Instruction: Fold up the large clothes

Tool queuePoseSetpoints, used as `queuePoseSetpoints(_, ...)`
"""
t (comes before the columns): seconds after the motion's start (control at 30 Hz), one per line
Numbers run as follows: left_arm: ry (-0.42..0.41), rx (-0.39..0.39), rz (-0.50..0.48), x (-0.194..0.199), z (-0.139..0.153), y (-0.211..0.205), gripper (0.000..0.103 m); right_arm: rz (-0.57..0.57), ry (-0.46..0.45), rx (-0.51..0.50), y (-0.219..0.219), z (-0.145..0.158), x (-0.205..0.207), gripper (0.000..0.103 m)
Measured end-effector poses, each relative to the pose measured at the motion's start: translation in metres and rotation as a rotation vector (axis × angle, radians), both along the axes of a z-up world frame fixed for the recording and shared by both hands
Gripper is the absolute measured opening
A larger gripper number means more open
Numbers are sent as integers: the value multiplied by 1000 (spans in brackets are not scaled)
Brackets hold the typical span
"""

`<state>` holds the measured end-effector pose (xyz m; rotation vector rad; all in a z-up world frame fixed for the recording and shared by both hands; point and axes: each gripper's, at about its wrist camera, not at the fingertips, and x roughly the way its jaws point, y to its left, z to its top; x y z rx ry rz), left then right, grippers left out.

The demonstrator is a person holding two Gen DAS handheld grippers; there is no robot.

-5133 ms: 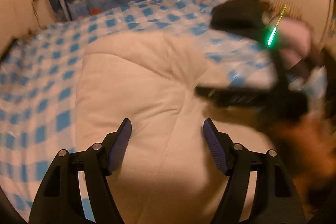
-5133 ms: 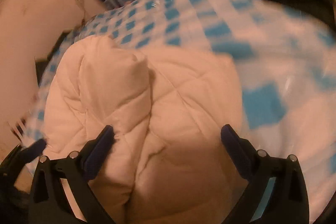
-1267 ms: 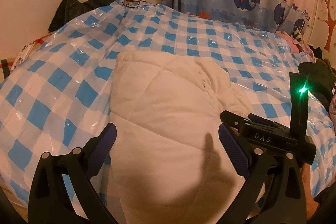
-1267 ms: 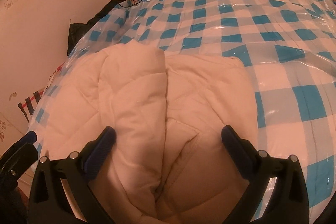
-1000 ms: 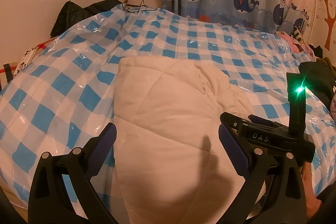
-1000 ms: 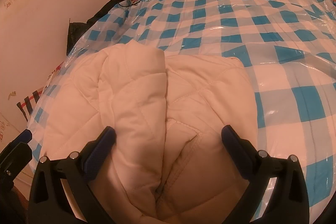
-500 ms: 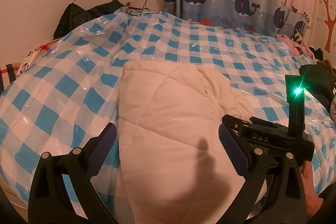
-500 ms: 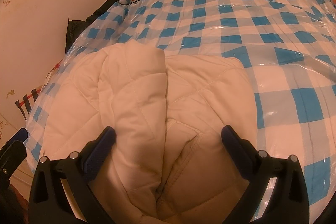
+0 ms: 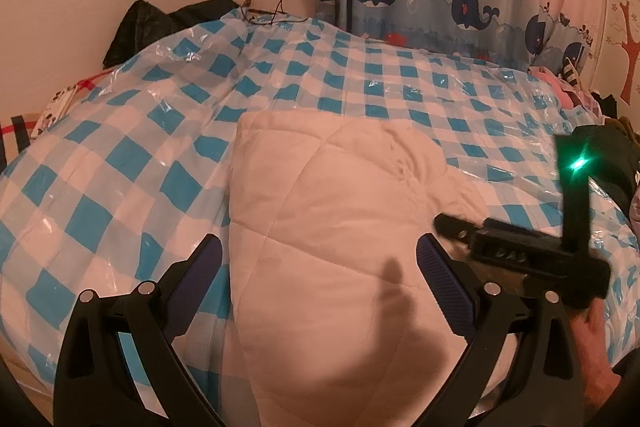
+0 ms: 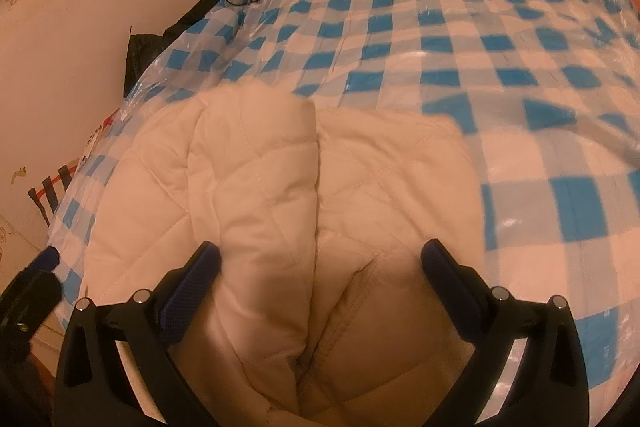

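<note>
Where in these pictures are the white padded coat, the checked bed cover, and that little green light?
white padded coat (image 9: 328,227), left wrist view, on its quilted top panel
checked bed cover (image 10: 460,39), right wrist view, bare stretch beyond the coat
green light (image 9: 578,163), left wrist view, on the glowing spot itself

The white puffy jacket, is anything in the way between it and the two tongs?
Nothing visible. The left tongs hang open right above the white puffy jacket, and the right tongs hang open over its folded sleeve. Only the checkered plastic cover lies around it.
</note>
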<state>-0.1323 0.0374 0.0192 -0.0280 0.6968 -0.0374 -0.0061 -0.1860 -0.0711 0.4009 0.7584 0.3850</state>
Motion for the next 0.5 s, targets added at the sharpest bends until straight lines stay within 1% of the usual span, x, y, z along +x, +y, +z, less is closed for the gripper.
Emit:
queuePoseSetpoints(0.03, 12, -12, 2, 2, -1, 2, 93, -12, -11, -8, -2, 5, -1, 97)
queuePoseSetpoints(0.13, 48, -48, 2, 8, -8, 6, 93, -46, -92, 26, -15, 21, -7, 97)
queuePoseSetpoints(0.17, 59, -56, 3, 10, -11, 5, 93, -48, -99, 28, -17, 23, -7, 97)
queuePoseSetpoints(0.2, 68, -63, 3, 11, -13, 6, 93, -44, -91, 19, -16, 22, -6, 97)
queuePoseSetpoints(0.23, 79, -77, 1, 13, -15, 7, 93, -34, -53, -5, -14, 14, -3, 97)
queuePoseSetpoints(0.27, 84, -85, 0, 14, -17, 7, 93, -8, 23, -30, -10, 1, 3, 97)
queuePoseSetpoints(0.3, 87, -91, 0, 15, -17, 8, 93, 15, 63, -14, -9, -7, 8, 97)
queuePoseSetpoints(0.33, 85, -97, 4, 17, -16, 11, 93, 19, 98, 41, -18, -14, 10, 97)
queuePoseSetpoints(0.37, 85, -112, 7, 19, -16, 14, 93, 15, 104, 52, -21, -13, 12, 97)
queuePoseSetpoints(0.4, 89, -146, 6, 23, -14, 20, 93, 8, 96, 59, -29, -8, 10, 97)
queuePoseSetpoints(0.43, 100, -197, 6, 31, -12, 29, 93, 3, 79, 67, -33, -4, 9, 97)
queuePoseSetpoints(0.5, 100, -243, 35, 42, -6, 44, 93, -3, 54, 115, -47, 5, 10, 97)
